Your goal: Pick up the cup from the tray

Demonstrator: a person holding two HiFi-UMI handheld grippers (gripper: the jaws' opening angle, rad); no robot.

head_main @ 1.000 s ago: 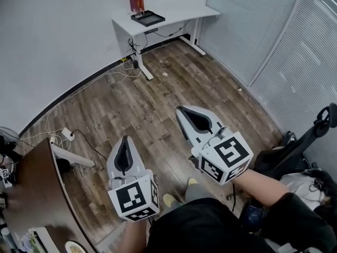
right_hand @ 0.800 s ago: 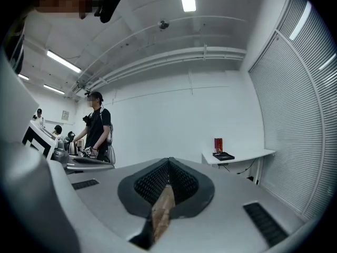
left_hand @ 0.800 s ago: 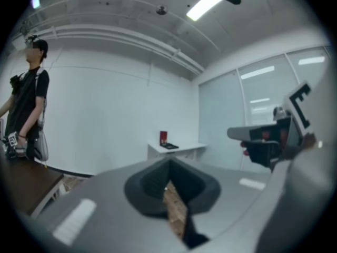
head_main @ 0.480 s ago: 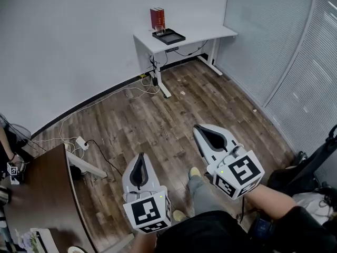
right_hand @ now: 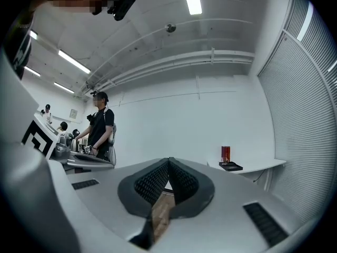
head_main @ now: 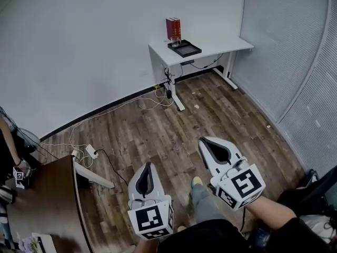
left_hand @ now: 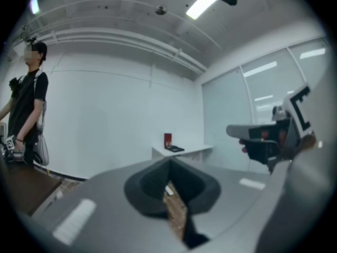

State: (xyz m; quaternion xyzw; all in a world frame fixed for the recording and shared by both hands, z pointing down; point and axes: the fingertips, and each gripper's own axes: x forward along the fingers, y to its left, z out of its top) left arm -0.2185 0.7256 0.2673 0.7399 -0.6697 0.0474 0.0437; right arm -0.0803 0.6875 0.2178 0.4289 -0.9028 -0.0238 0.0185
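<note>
Office room, wood-plank floor [head_main: 131,125], plain white wall [head_main: 95,46], seen from above.

1. Person [head_main: 6,141]: far left edge, dark top, standing beside item 2.
2. Table [head_main: 47,194]: brown, lower left corner. The objects at its near edge are too small to identify.
3. Power strip [head_main: 90,152]: white, on the floor just right of the table, with cables trailing toward the wall.
4. Left gripper [head_main: 148,166]: low centre, marker cube nearest the camera, tips pointing toward the far wall. Jaws closed with the pads together and nothing between them. Only floor shows through the slot beneath.
5. Box [head_main: 173,27]: red, upright, at the back edge of item 8.
6. Cup [head_main: 175,41]: clear, upright, just in front of the box at the tray's far left corner. It is too small to tell whether it stands inside the tray or just beside it. Well apart from both grippers.
7. Tray [head_main: 185,49]: black, shallow, lying flat on item 8.
8. Desk [head_main: 221,45]: white, against the far wall, top centre-right, with cables hanging below it.
9. Shoe [head_main: 196,182]: yellow toe, on the floor between the two grippers.
10. Right gripper [head_main: 204,140]: right of centre, slightly ahead of the left one, tips angled toward the desk. Jaws closed, ribbed pads meeting, holding nothing.
11. Blinds [head_main: 310,78]: pale vertical slats covering the right-hand wall.
</note>
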